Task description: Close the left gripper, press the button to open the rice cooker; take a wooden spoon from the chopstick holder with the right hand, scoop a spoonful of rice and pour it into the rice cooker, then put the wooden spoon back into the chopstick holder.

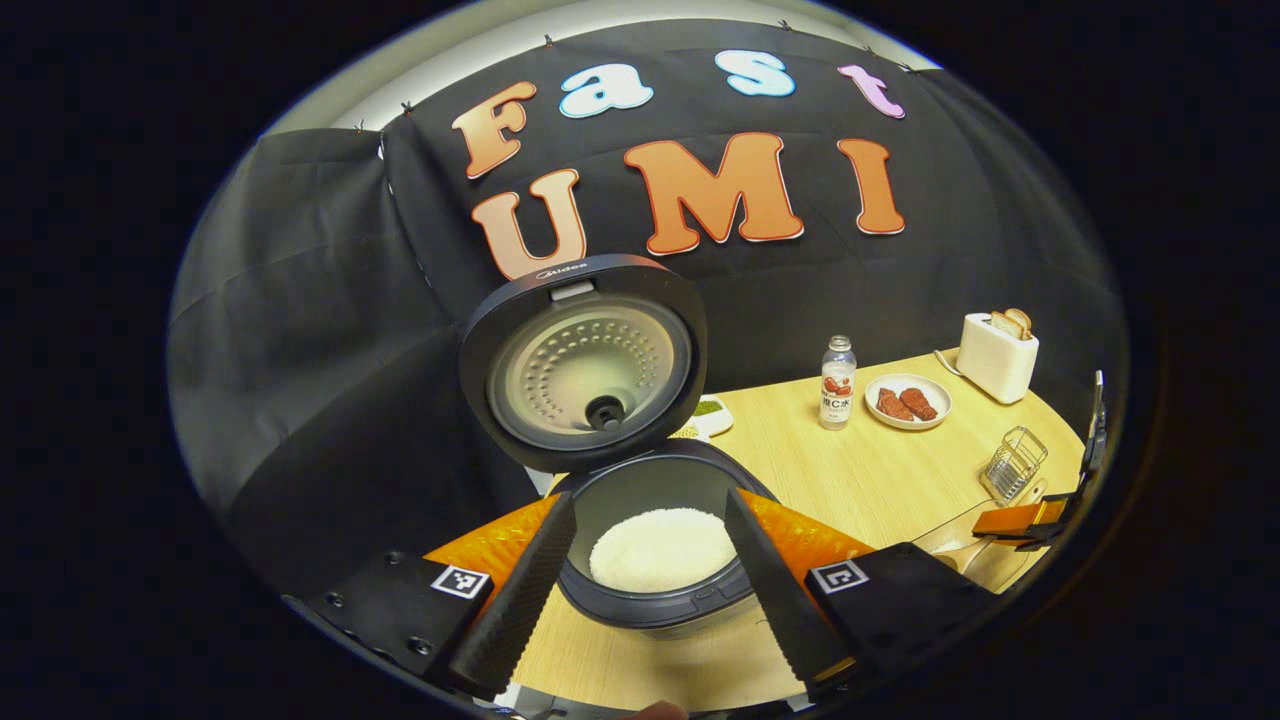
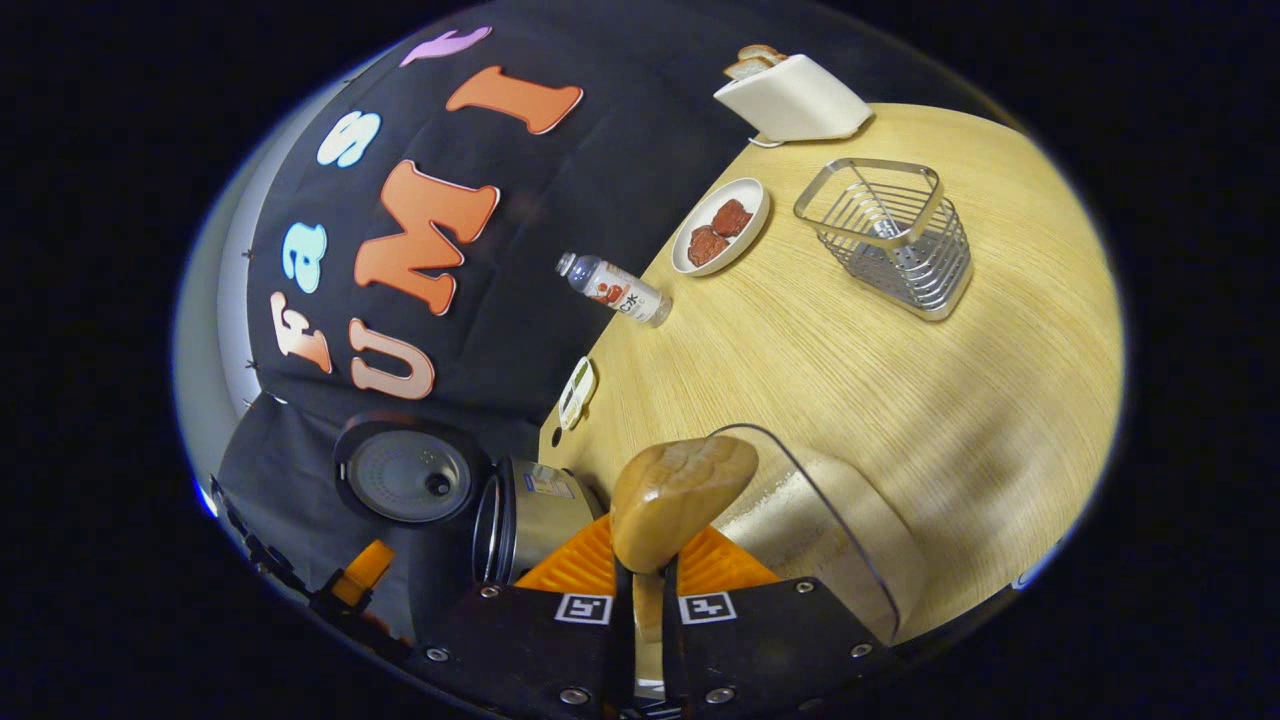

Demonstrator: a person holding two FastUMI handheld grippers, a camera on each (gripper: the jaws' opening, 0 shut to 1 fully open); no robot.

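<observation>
White rice (image 1: 661, 548) in dark cooker (image 1: 640, 600) — pale wood-grain table (image 2: 850, 340), silver wire holder (image 2: 890, 235).

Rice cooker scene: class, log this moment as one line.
rice cooker: lid open, rice inside | wooden spoon: held by right hand-held gripper, above rice container | chopstick holder: empty | left hand-held gripper: open

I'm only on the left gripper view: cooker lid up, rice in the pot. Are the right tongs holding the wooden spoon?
Observer: Yes, the right tongs are shut on the wooden spoon, gripping its handle.
Operator: Where's the spoon's head?
Observer: At the rim of the clear rice tub.
Operator: Anything in the chopstick holder?
Observer: The chopstick holder stands upright with no utensils visible inside.
</observation>
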